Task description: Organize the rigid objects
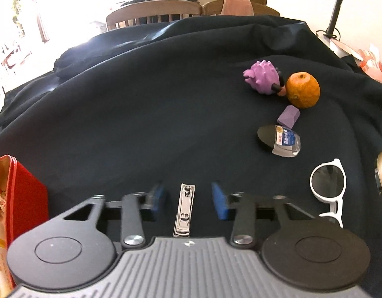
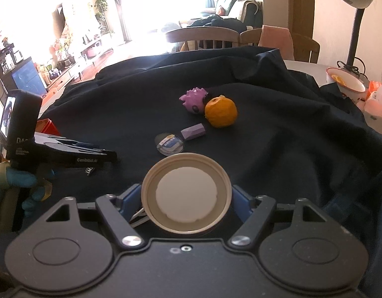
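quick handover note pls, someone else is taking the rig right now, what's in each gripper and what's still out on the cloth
Left gripper: open, blue pads either side of the nail clipper lying on the dark cloth, not pressing it.
Right gripper: shut on the round beige lid, held off the cloth.
Red tin sits at the left with things already in it.
Still loose: purple toy, orange, purple block, small clear case, white sunglasses.
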The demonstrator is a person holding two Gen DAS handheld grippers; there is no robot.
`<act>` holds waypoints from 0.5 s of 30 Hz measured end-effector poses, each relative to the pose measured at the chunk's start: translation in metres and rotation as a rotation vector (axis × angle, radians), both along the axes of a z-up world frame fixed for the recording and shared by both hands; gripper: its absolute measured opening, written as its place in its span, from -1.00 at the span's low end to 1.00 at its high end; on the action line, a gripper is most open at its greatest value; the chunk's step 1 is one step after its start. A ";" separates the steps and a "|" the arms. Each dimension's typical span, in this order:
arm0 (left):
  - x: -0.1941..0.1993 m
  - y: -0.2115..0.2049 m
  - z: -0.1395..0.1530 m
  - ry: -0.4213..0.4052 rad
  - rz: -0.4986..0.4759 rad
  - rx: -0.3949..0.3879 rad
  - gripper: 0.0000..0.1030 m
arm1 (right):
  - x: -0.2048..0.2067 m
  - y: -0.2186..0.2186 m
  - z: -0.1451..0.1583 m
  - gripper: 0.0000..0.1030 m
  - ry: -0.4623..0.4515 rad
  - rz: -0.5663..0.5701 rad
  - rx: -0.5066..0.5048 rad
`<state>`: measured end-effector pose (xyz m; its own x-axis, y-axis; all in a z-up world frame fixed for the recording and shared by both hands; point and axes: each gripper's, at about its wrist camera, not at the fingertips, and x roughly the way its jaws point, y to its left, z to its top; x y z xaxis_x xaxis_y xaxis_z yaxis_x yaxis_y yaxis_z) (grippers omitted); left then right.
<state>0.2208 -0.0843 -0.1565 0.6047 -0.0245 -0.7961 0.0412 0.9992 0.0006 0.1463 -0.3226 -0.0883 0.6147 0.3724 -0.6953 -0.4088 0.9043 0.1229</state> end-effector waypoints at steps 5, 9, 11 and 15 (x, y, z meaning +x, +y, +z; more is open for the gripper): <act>-0.002 -0.002 0.000 -0.007 -0.001 0.004 -0.74 | 0.000 0.000 -0.001 0.48 0.002 0.009 0.002; -0.005 -0.002 0.001 -0.010 0.012 0.013 -0.79 | 0.000 0.000 0.001 0.48 -0.001 0.012 -0.001; -0.006 0.000 0.002 -0.010 0.022 0.003 -0.79 | -0.001 0.001 0.002 0.47 -0.003 0.013 -0.003; -0.013 0.005 0.009 -0.027 0.038 -0.021 -0.79 | -0.002 0.003 0.006 0.47 -0.011 0.016 -0.004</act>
<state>0.2075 -0.0796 -0.1476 0.6271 -0.0171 -0.7787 0.0032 0.9998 -0.0193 0.1440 -0.3195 -0.0828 0.6161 0.3794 -0.6903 -0.4246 0.8981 0.1146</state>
